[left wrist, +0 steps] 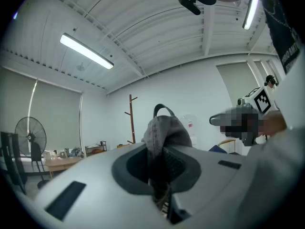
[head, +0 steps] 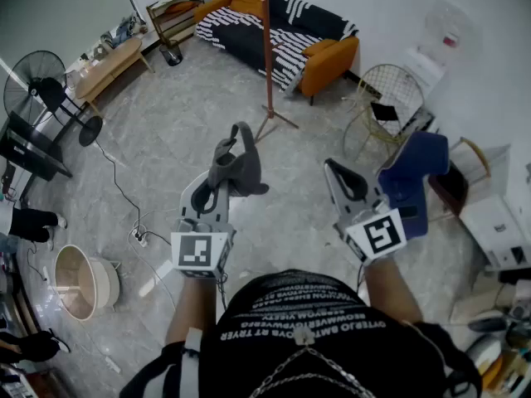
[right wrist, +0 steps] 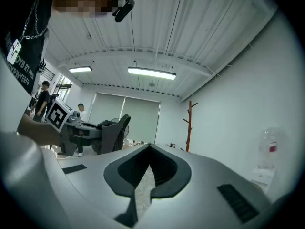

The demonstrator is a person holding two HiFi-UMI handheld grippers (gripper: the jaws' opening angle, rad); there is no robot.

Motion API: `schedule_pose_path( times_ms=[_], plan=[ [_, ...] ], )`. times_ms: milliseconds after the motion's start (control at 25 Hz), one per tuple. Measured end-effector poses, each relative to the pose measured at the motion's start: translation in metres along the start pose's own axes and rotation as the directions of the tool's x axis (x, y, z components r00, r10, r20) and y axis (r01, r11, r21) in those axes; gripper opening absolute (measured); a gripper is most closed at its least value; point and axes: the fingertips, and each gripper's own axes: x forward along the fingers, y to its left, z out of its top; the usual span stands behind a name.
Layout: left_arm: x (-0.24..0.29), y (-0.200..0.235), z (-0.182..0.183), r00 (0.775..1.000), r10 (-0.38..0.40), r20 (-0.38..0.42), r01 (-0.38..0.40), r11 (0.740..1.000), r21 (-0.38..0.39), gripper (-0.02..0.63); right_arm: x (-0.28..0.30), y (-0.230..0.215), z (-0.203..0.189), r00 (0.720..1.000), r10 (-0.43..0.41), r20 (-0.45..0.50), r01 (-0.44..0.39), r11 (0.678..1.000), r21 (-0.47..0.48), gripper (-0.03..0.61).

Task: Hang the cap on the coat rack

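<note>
Left gripper view: my left gripper [left wrist: 159, 173] has its jaws clenched on the cap [left wrist: 164, 135], pinching a fold of grey cloth. The back strap [left wrist: 164, 109] arches above the crown.

Head view: I hold the cap in mid-air near me. The coat rack [head: 267, 48] stands well apart, far across the floor by the sofa [head: 282, 23].

My right gripper [right wrist: 145, 175] has its jaws together with nothing between them.

Judgement: the cap is light, soft and floppy, so it will sag and swing but is unlikely to slip. My hold on the cloth seems adequate. The strap opening or the crown hollow should go over a peg [left wrist: 135, 98].
</note>
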Motion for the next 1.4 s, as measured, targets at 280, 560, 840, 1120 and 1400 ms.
schedule_pose_path(
  times_ms=[280,560,840,1120,1400],
  plan=[
    [-0.005,-0.005,0.009,1.000,0.004,0.016,-0.004,1.000,-0.016,0.011,-0.006,-0.005,0.004,1.000,0.012,0.011,-0.013,1.000,0.024,0.006],
    [-0.007,-0.004,0.015,0.999,0.036,0.012,-0.036,0.999,-0.002,0.011,0.001,-0.006,0.008,1.000,0.019,0.023,-0.018,0.999,-0.043,0.006],
    [-0.014,-0.004,0.025,0.999,0.033,0.009,-0.033,0.999,0.031,0.011,0.012,-0.008,0.020,1.000,0.004,0.026,0.003,0.971,-0.240,0.006],
    [-0.012,-0.003,0.034,0.999,0.011,0.035,-0.012,0.999,0.030,0.011,0.019,0.007,0.028,0.999,0.029,0.035,-0.024,0.988,-0.153,0.006],
    [0.007,0.016,0.035,0.997,-0.007,0.077,0.005,1.000,0.028,0.011,0.032,0.003,0.033,0.999,-0.012,0.047,0.016,0.994,-0.106,0.006]
  ],
)
